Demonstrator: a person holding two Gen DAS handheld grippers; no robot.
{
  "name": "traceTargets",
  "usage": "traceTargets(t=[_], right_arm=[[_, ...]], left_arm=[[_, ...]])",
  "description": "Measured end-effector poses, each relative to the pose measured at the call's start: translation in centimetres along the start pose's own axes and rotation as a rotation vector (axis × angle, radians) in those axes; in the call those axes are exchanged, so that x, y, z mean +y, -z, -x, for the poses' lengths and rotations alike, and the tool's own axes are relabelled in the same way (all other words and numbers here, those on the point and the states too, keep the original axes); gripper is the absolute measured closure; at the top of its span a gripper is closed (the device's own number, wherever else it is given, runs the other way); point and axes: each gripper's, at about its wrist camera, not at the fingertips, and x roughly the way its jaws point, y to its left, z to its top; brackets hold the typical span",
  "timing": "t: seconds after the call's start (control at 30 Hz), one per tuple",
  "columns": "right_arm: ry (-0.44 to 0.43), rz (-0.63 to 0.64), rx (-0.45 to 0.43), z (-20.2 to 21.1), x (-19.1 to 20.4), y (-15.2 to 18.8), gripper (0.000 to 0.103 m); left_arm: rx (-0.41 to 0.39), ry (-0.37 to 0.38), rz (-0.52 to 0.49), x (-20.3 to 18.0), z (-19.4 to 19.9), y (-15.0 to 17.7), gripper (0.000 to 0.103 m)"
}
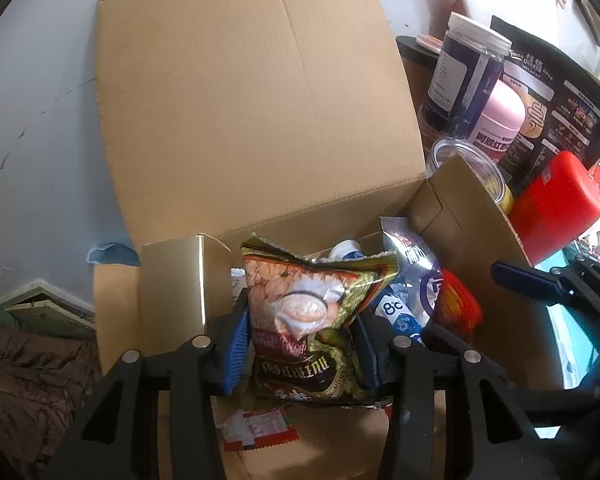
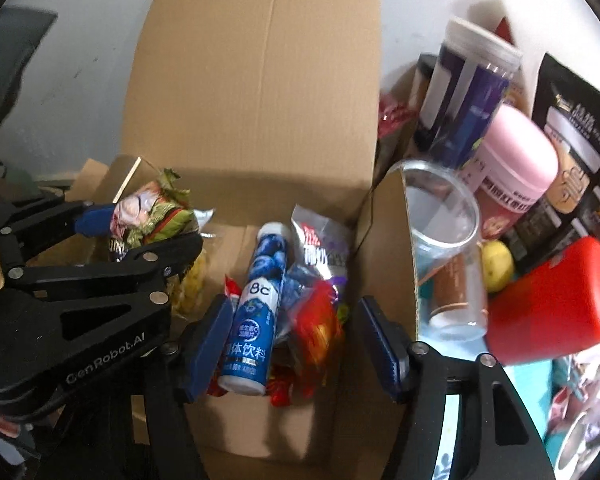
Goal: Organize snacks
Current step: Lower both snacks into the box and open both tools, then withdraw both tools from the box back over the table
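Observation:
My left gripper (image 1: 302,344) is shut on a green snack bag (image 1: 312,308) and holds it over the open cardboard box (image 1: 260,100); the same bag (image 2: 152,216) shows crumpled between its fingers in the right wrist view. Inside the box lie a blue drink bottle (image 2: 256,308), a silver-purple packet (image 2: 320,248), a red packet (image 2: 316,328) and a yellow snack bag (image 2: 190,284). My right gripper (image 2: 296,344) is open and empty above the box, its jaws to either side of the blue bottle without touching it.
A gold carton (image 1: 180,288) stands at the box's left. Right of the box stand a tall dark jar (image 2: 468,92), a pink-lidded jar (image 2: 516,164), a clear plastic cup (image 2: 444,248), a red container (image 2: 552,300), a yellow fruit (image 2: 498,264) and a black bag (image 1: 552,100).

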Motion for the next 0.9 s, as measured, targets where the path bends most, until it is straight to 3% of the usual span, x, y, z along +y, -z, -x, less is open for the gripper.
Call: traceTargets(t=[0.27, 0.47, 0.9], right_arm=[[0.008, -0.019, 0.012, 1.7, -0.4, -0.3, 0.037], [0.021, -0.001, -0.013, 3.5, -1.1, -0.3, 0.037], [0.053, -0.009, -0.123, 10.6, -0.6, -1.0, 0.034]], left_arm=[[-0.016, -0.042, 0.001, -0.7, 2.0, -0.8, 0.055], [-0.079, -0.073, -0.006, -0.8, 5.0, -0.9, 0.054], [-0.207, -0.034, 0.018, 0.2, 12.4, -1.2, 0.054]])
